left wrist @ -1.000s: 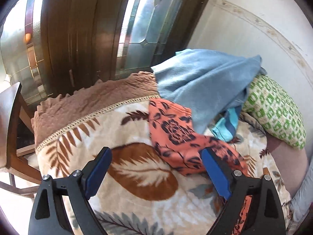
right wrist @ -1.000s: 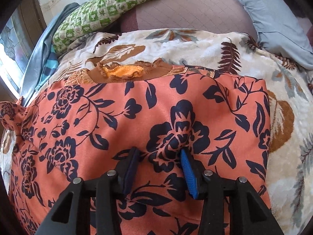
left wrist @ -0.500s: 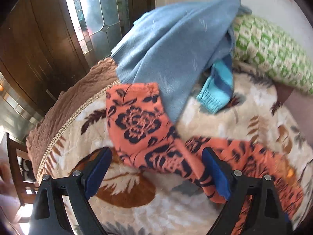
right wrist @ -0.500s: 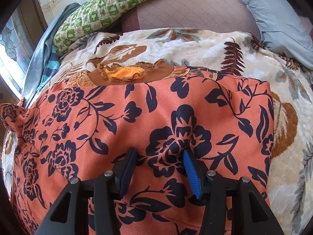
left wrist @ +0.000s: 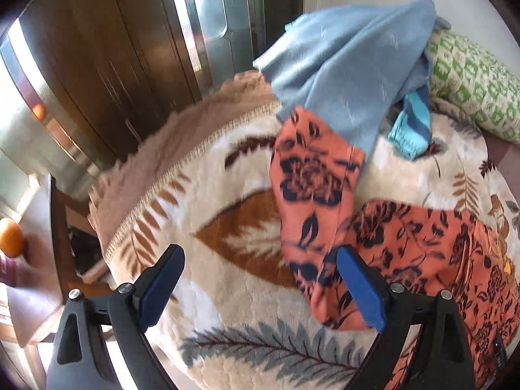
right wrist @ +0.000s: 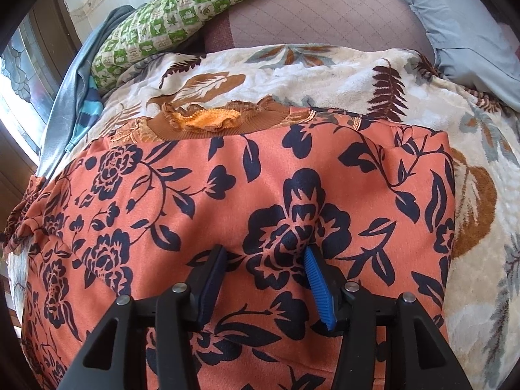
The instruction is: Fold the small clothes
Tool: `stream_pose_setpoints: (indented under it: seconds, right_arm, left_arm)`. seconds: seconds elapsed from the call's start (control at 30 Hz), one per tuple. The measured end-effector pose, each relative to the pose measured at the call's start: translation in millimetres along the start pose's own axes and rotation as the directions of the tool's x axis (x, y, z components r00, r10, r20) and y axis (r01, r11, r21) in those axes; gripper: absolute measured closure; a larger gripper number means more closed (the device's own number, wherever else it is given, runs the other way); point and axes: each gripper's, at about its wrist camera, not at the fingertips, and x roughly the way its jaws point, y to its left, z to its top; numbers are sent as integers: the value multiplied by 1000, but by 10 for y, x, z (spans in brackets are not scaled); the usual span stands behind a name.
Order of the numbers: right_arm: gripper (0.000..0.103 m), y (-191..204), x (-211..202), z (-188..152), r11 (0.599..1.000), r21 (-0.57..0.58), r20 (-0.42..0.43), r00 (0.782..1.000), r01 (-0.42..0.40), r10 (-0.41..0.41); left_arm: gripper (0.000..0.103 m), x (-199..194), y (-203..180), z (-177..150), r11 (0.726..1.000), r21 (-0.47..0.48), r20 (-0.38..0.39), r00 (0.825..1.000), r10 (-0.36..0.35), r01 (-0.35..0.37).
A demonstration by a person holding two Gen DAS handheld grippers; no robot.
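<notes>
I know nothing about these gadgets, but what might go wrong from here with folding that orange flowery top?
The orange floral top has a sleeve lying partly under the light blue garment, so pulling it might drag that pile along. The left gripper has open jaws holding nothing, with the sleeve edge by one jaw, so it might pinch only an edge. The right gripper sits over the top with open jaws; closing could bunch the fabric.

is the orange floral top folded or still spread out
Mostly spread: the orange floral top lies flat on the blanket, one sleeve stretched out.
</notes>
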Motion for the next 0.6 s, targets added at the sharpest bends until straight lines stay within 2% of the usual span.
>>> stream_pose_setpoints:
  seconds: [0.1, 0.23, 0.3, 0.43, 0.53, 0.6]
  right_arm:
    - [46, 0, 2, 9, 1000, 5, -6, 1000, -6, 6]
    - [39, 27, 14, 14, 1000, -12, -7, 1000, -17, 17]
    - [38, 31, 19, 15, 1000, -20, -6, 1000, -19, 19]
    - [38, 5, 28, 32, 999, -18, -15, 999, -40, 39]
    - [37, 3, 34, 39, 999, -24, -16, 999, -43, 43]
    - [37, 3, 35, 37, 999, -23, -16, 999, -44, 43]
  left_arm:
    - [8, -39, -255, 282, 997, 72, 52, 998, 37, -41]
    - [8, 220, -661, 337, 983, 173, -3, 998, 65, -64]
    - [8, 399, -802, 273, 967, 224, -7, 991, 131, -126]
    - [8, 666, -718, 250, 949, 201, -8, 969, 249, -242]
    - [8, 746, -601, 209, 946, 195, -6, 964, 264, -258]
    - [9, 791, -602, 147, 927, 241, 8, 956, 294, -287]
